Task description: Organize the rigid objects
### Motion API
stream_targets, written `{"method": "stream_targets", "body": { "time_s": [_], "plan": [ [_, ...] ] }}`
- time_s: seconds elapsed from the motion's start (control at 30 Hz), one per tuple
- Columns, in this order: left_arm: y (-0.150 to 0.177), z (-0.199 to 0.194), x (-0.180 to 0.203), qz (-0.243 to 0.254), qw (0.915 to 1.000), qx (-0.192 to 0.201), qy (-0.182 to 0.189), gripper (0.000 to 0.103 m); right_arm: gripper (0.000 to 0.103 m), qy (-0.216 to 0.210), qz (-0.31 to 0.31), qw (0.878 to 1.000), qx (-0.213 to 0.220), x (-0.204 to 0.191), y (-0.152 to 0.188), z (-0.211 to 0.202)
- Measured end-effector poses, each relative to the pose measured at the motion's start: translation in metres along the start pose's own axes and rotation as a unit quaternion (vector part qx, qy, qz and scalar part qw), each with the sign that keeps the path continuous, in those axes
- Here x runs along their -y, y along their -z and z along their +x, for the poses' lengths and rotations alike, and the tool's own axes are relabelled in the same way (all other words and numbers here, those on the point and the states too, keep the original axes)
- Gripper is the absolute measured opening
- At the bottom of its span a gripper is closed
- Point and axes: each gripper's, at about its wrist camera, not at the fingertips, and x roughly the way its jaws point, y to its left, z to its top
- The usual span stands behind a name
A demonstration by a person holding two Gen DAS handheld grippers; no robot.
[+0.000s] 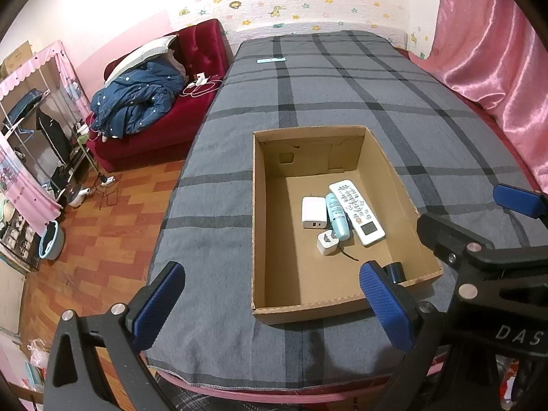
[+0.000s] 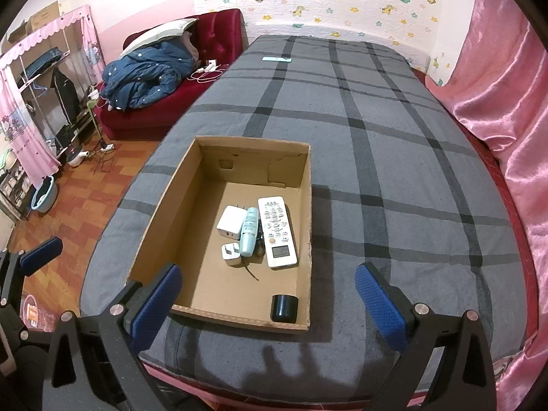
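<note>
Reading what print we can: white letters "DAS" on the black body of the right gripper [image 1: 455, 233], seen at the right edge of the left wrist view; rest is cut off. Remote control [image 2: 278, 231] has button legends and a small screen, too small to read.

Landmark is the cardboard box [image 2: 161, 205], open-topped, on the grey plaid blanket [image 2: 394, 171] near the bed's front edge. Inside the box, approx center: remote lies flat, light blue tube [image 2: 249, 231] touching its left side, big white charger [image 2: 230, 222] left of the tube, small white plug adapter [image 2: 230, 255] just in front of both. Black cylinder [image 2: 285, 309] sits in the box's front right corner, apart from the others. Thin dark cord [image 2: 251, 273] lies on the box floor near the adapter.

Left gripper [image 1: 270, 299] hovers over the box's front wall, fingers wide apart, holding nothing. Right gripper in its own view likewise spread wide and empty, straddling the box's front right corner.

Room: blanket right of and behind the box is bare except a flat teal item [image 2: 276, 59] far behind. Left of the box the bed edge drops to wood floor [image 2: 85, 198].
</note>
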Motion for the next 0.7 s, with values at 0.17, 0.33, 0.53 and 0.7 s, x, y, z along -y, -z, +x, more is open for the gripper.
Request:
{"method": "stream_targets", "body": {
  "time_s": [0.17,0.33,0.53,0.7],
  "plan": [
    [0.0004,0.0014,0.0012,0.001,1.0,-0.002,-0.001,0.103,0.103,0.0,0.002,1.0,0.0,-0.0003,0.0,0.0001],
    [0.0003,0.0014,0.0017,0.001,1.0,-0.002,0.0,0.103,0.103,-0.003,0.0,1.0,-0.001,0.0014,0.0009,0.0006],
    [0.0005,0.0011,0.002,0.002,1.0,-0.002,-0.002,0.103,0.103,-0.003,0.001,1.0,0.0,0.0021,0.001,0.0012],
    [0.0016,0.0008,0.0028,0.003,1.0,-0.002,-0.002,0.103,0.103,-0.003,0.002,1.0,0.0,0.0023,0.001,0.0011]
  ]
}}
